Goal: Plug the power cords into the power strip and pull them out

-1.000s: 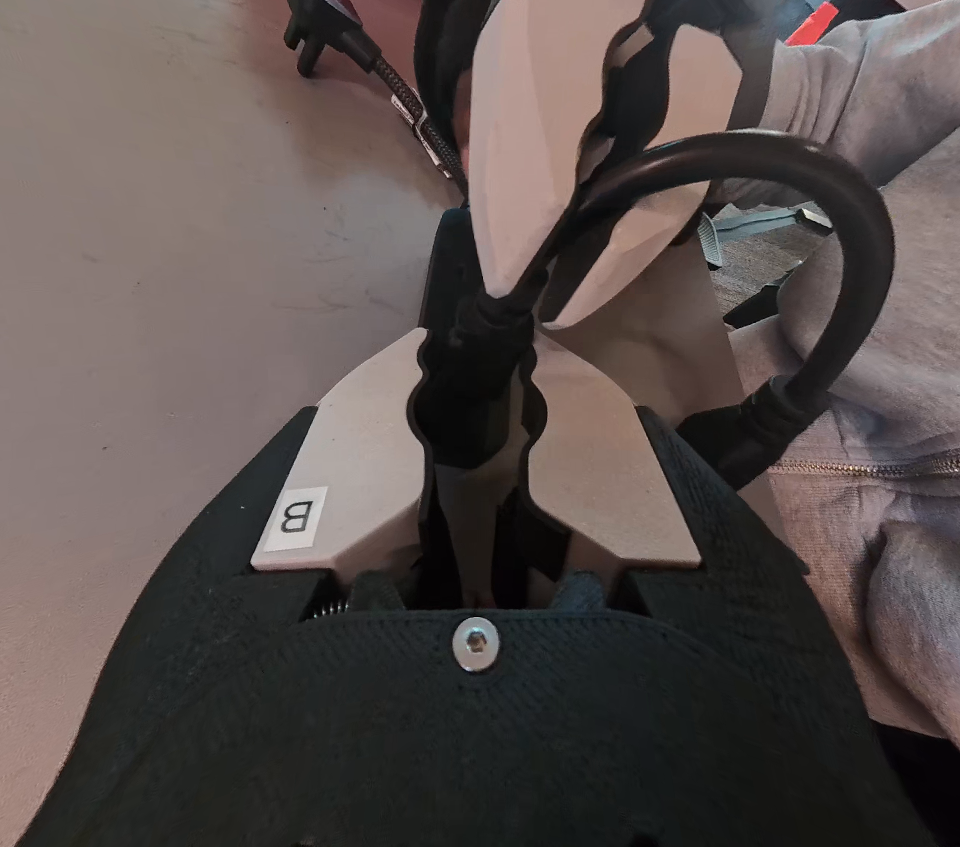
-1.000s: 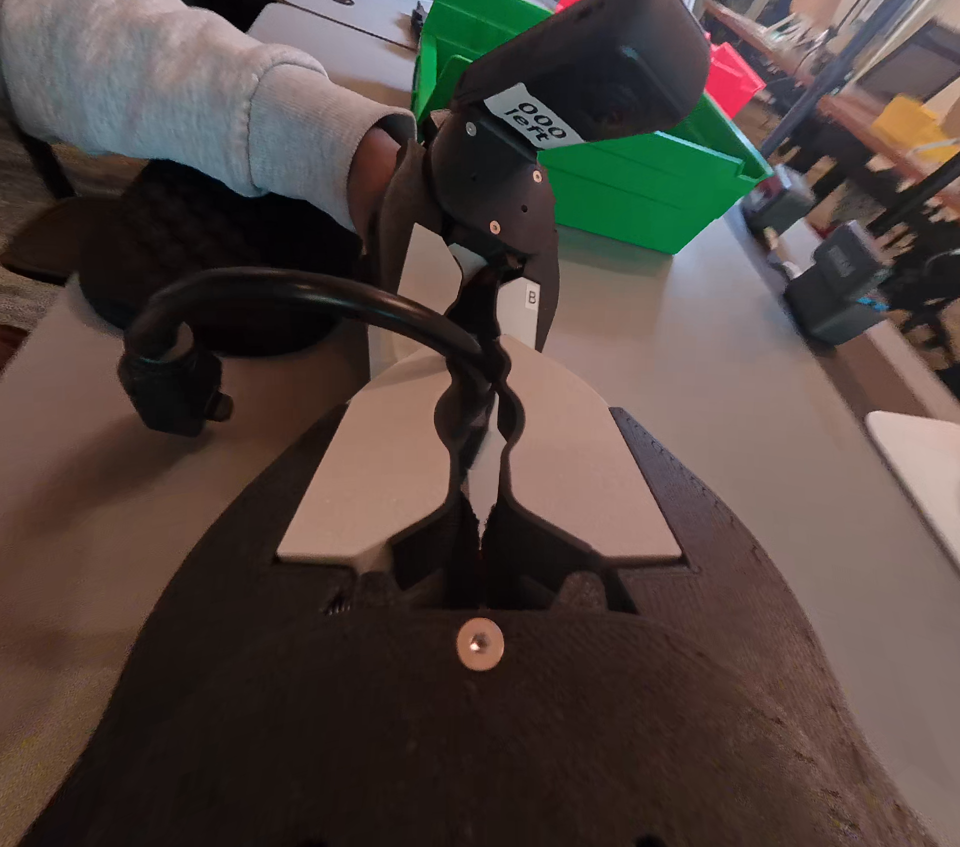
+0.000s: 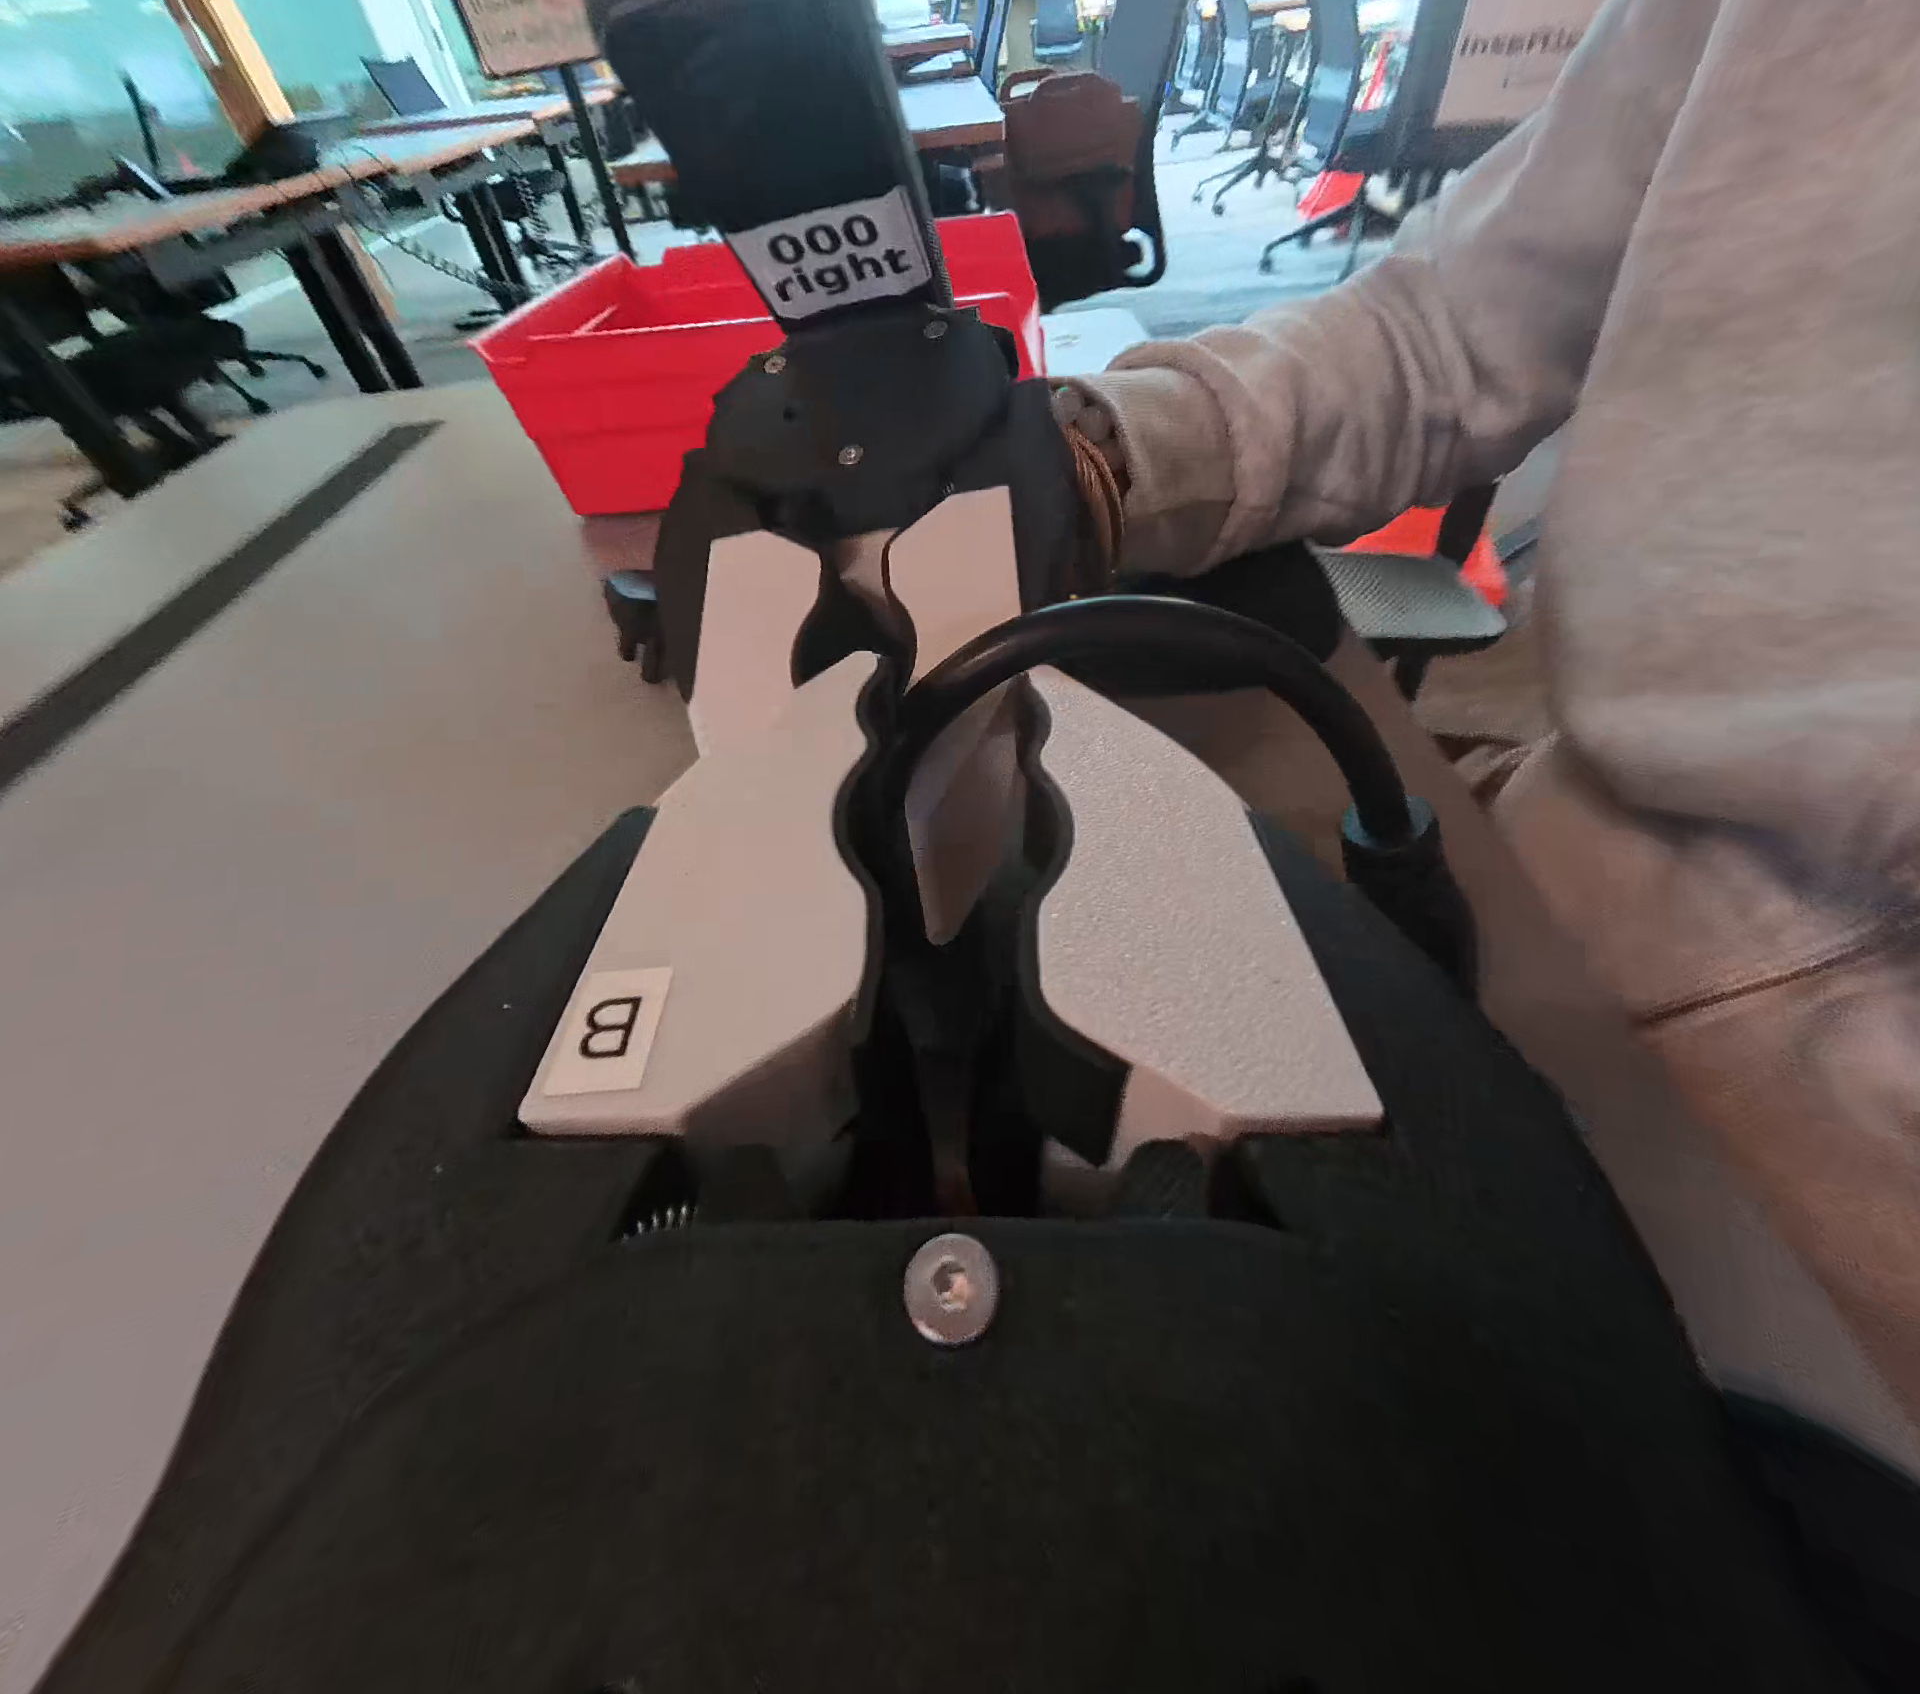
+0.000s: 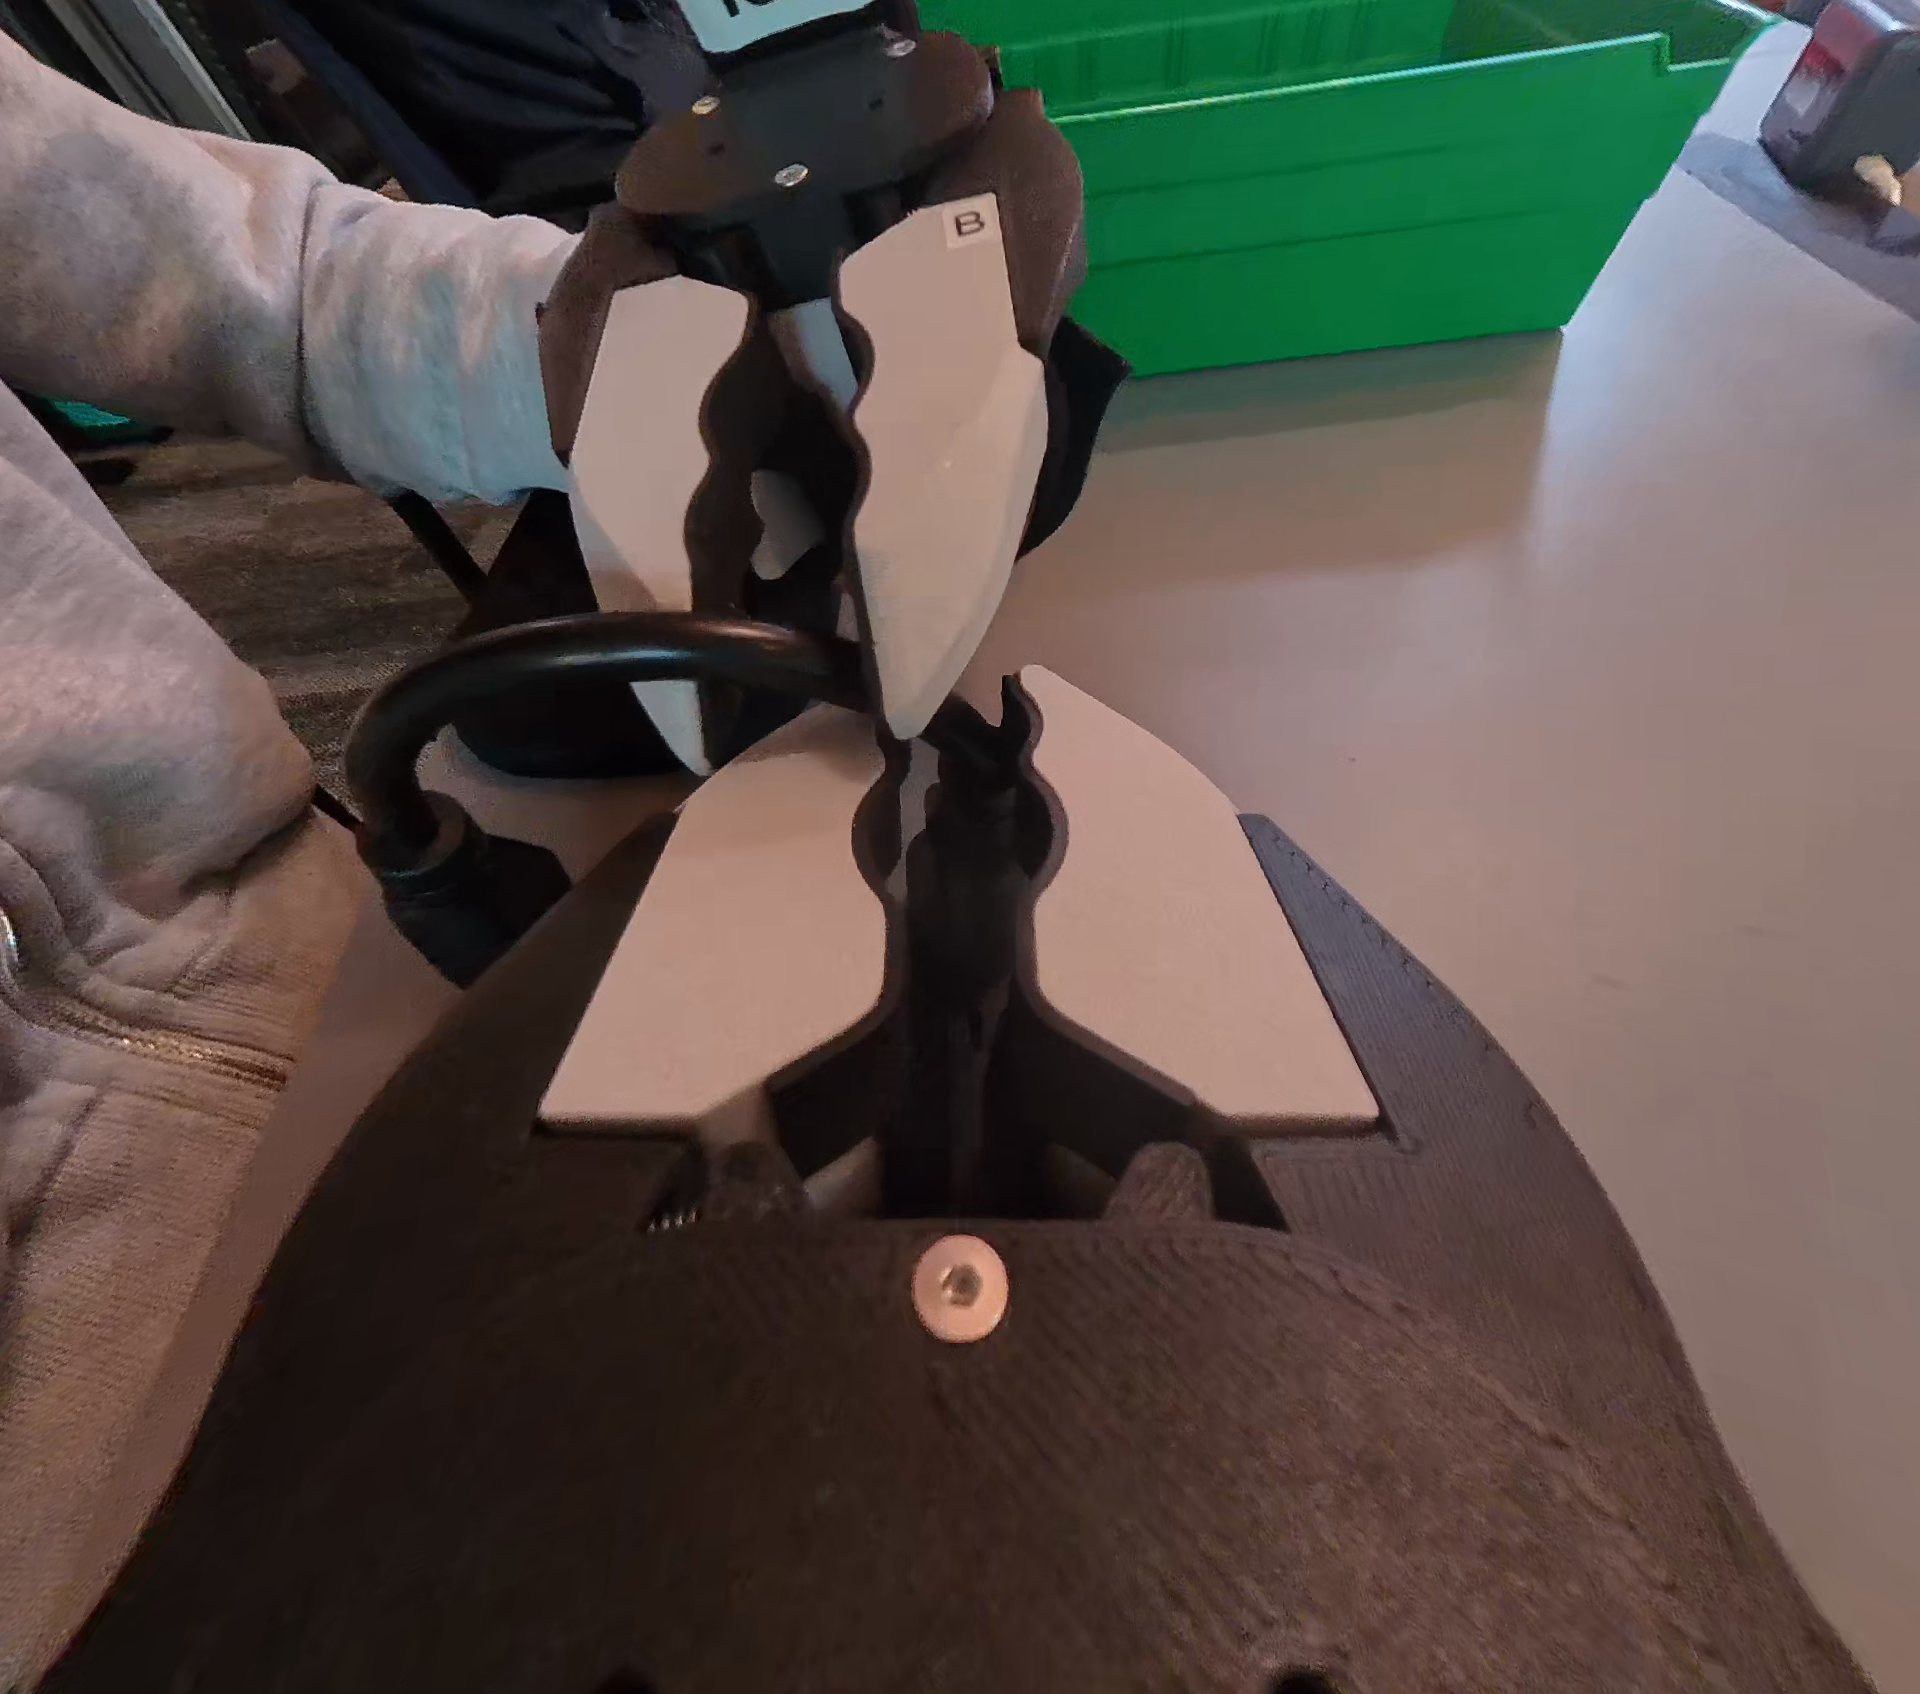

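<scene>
Our left gripper (image 3: 956, 709) has loosened and now stands parted around the looping black power cord (image 4: 582, 652), which our right gripper (image 4: 961, 735) clamps above the table (image 4: 1558, 605), so the right hand likely does the plugging.

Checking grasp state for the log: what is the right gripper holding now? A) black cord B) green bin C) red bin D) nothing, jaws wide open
A: the right gripper is pinched on the black cord, which loops away to its left.
</scene>
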A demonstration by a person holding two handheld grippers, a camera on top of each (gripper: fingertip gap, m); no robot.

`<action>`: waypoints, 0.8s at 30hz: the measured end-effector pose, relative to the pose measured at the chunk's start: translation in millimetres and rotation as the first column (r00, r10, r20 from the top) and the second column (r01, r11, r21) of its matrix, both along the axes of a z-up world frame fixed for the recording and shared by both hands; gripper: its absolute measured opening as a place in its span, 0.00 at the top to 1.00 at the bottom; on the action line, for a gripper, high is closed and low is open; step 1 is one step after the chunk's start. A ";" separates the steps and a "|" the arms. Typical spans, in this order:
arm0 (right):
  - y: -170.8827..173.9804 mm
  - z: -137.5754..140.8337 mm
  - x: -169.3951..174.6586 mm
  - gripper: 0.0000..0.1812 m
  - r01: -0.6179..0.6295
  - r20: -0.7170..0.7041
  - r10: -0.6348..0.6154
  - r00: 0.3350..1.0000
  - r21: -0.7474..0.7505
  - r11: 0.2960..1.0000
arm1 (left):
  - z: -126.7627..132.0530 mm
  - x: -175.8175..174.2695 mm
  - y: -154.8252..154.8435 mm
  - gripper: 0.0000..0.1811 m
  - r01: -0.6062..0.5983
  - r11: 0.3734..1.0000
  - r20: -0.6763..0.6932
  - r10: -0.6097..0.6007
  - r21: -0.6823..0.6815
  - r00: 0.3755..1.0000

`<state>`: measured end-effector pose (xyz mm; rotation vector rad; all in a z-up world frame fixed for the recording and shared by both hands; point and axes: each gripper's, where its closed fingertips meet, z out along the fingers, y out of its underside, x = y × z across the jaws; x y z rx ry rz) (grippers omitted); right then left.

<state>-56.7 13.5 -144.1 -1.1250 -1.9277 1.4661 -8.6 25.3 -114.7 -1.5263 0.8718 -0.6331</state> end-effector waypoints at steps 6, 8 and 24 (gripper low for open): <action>10.8 -20.1 19.3 0.65 0.034 0.201 -0.030 0.979 -0.014 0.999 | 2.2 0.2 -0.6 0.89 0.029 0.989 0.202 0.001 -0.148 0.979; 8.9 -15.3 16.8 0.76 0.052 0.169 -0.045 0.985 -0.038 0.998 | 2.0 1.2 0.7 0.89 0.008 0.987 0.210 0.026 -0.160 0.977; 1.1 -40.8 16.6 0.87 -0.009 0.268 -0.032 0.963 0.149 0.989 | -44.8 -20.9 -3.2 0.90 -0.054 0.926 0.088 0.093 -0.374 0.992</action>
